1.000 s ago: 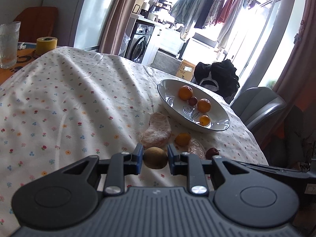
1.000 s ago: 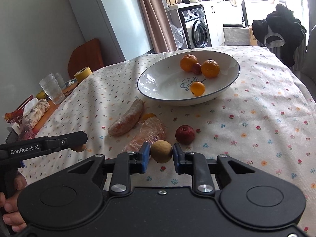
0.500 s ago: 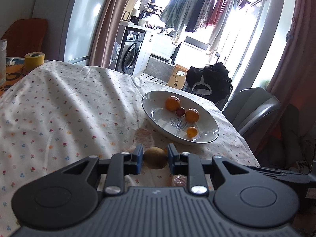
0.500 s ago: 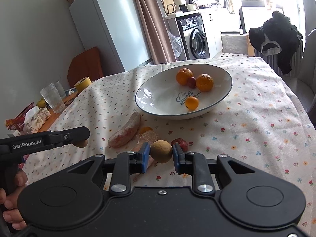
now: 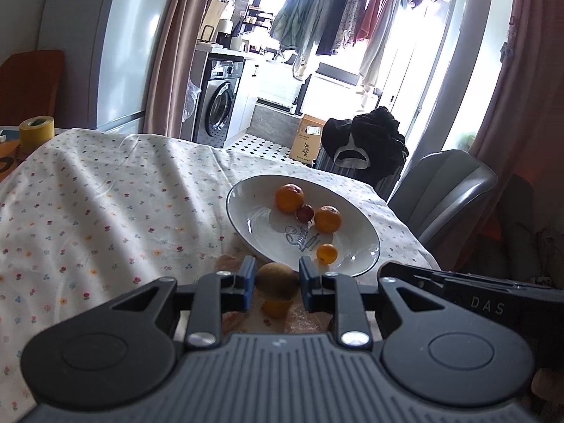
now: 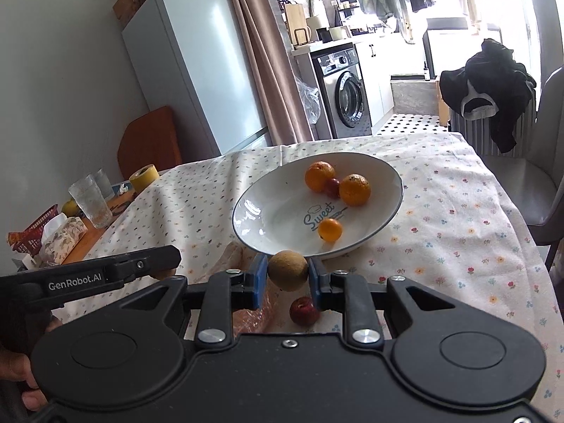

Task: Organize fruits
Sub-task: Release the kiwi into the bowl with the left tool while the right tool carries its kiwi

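with four fruits already in the white bowl (image 6: pixel 384 172), left gripper (image 5: pixel 274 279) and right gripper (image 6: pixel 287 275) each clamp a kiwi (image 5: pixel 276 278) short of its rim, red plum (image 6: pixel 304 311) and small orange (image 5: pixel 276 307) waiting on the tablecloth.

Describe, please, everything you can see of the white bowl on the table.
The white bowl is a wide, shallow oval dish that looks like glazed ceramic, with a thin dark rim line and "Sweet" written inside. It sits upright on the floral tablecloth. Inside lie two larger oranges with a small dark red fruit between them, and a smaller orange fruit nearer the front. Nothing grips it.
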`<state>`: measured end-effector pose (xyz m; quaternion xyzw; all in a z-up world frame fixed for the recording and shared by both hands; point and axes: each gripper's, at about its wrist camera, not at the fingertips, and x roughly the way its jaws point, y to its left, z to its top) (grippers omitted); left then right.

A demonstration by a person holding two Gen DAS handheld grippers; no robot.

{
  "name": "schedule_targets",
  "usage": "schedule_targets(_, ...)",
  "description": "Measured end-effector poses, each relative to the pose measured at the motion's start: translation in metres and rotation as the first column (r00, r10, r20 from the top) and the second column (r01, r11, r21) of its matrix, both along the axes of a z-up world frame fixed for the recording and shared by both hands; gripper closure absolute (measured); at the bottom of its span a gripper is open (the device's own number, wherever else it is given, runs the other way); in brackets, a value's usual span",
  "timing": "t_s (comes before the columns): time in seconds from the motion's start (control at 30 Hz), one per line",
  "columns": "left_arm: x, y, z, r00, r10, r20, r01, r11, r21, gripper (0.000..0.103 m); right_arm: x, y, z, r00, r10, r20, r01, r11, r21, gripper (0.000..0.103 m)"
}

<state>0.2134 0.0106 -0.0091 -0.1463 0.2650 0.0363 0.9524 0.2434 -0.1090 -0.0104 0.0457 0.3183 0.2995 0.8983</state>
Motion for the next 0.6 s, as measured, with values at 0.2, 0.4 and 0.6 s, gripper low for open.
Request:
schedule_targets(0.2, 0.022, -0.003, 0.005, 1.0, -0.003, -0.004, 0.003, 1.0, -0.002, 0.079, 0.011, 0.0, 0.009, 1.0, -0.003, 0.019, 0.003, 1.0, 0.009, 0.079)
schedule_targets(0.4, 0.047, -0.004, 0.004, 0.999, 0.031, -0.02, -0.031, 0.999, -0.023, 0.079, 0.023, -0.004, 0.013, 1.0, -0.004, 0.02, 0.004, 1.0, 0.031, 0.079)
schedule_targets(0.6, 0.071, -0.007, 0.001, 0.999, 0.028, -0.034, -0.029, 0.999, -0.029, 0.079, 0.039, -0.01, 0.01, 1.0, -0.017, -0.009, 0.017, 0.999, 0.047, 0.079)
